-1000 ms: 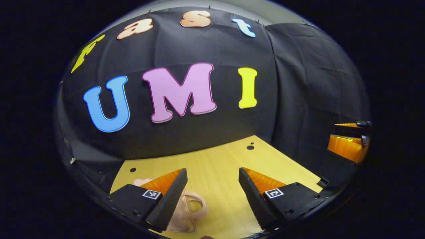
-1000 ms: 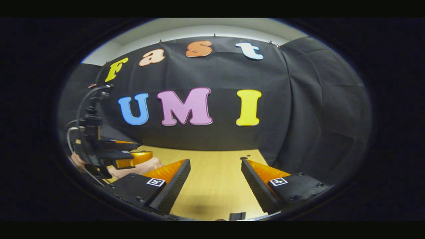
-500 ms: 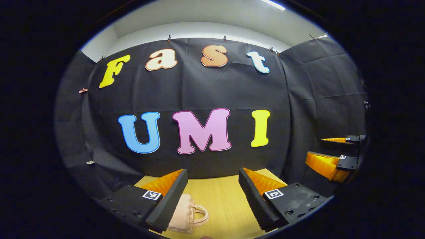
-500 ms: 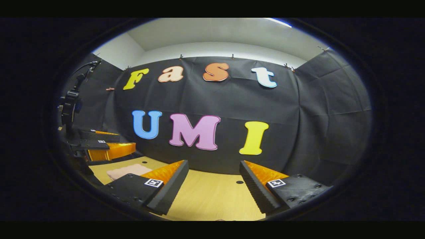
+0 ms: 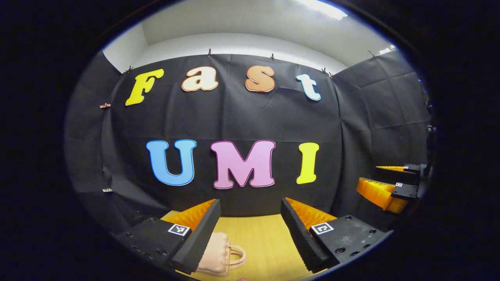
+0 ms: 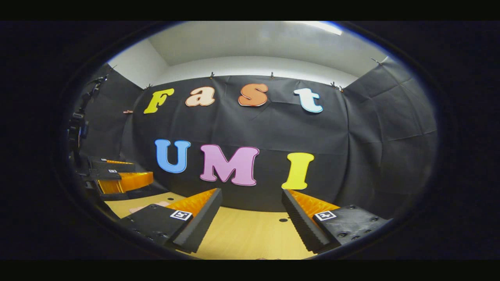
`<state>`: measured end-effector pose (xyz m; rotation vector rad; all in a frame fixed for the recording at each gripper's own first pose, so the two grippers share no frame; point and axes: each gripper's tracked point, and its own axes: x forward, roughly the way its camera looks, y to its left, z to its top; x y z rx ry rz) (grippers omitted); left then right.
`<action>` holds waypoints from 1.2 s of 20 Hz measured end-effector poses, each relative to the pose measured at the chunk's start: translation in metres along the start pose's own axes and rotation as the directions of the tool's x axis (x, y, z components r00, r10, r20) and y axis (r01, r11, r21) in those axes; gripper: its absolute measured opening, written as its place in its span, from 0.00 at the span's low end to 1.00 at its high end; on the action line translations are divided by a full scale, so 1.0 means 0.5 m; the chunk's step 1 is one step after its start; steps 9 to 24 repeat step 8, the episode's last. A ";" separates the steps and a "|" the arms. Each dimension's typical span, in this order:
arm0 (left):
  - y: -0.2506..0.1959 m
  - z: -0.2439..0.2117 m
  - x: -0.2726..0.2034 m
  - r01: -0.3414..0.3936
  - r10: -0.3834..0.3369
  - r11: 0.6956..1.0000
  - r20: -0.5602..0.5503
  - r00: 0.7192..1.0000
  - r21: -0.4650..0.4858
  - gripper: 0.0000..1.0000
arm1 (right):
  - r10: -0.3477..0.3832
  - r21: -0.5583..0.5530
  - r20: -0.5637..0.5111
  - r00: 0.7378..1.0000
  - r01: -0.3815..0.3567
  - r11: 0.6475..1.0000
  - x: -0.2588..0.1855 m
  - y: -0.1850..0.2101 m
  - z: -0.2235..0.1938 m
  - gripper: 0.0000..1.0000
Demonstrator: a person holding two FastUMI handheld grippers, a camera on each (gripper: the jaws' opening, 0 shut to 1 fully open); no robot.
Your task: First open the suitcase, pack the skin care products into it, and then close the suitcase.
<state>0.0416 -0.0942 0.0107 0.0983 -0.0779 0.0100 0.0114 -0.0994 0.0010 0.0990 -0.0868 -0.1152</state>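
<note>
Both cameras have tilted upward since a second ago: more of the black cloth wall and the pale ceiling is in sight, and less of the table.

In the left gripper view, from left to right: the left gripper sits at the bottom with its two fingers spread wide apart and nothing between them. A small pink suitcase, shaped like a handbag with a looped handle, lies closed on the wooden table. It is partly hidden behind the tip of the left finger, with its handle pointing into the gap between the fingers. At the far right edge, the right gripper is held above the table; its fingers look slightly apart and hold nothing.

In the right gripper view, from left to right: the left gripper shows at the far left, raised above the table. A pale sliver of the suitcase lies on the table below it, mostly hidden behind a finger. The right gripper fills the bottom centre, fingers spread wide and empty, over bare wood.
</note>
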 end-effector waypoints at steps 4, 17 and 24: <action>0.006 0.006 -0.001 0.008 -0.008 0.999 0.001 1.000 -0.038 0.97 | -0.021 0.020 -0.013 1.000 0.022 1.000 -0.004 0.011 -0.006 0.92; 0.010 0.006 -0.002 0.019 -0.018 0.999 0.014 1.000 -0.034 0.97 | -0.043 -0.013 -0.011 0.999 0.043 0.999 -0.008 -0.002 -0.003 0.92; 0.010 0.006 -0.002 0.019 -0.018 0.999 0.014 1.000 -0.034 0.97 | -0.043 -0.013 -0.011 0.999 0.043 0.999 -0.008 -0.002 -0.003 0.92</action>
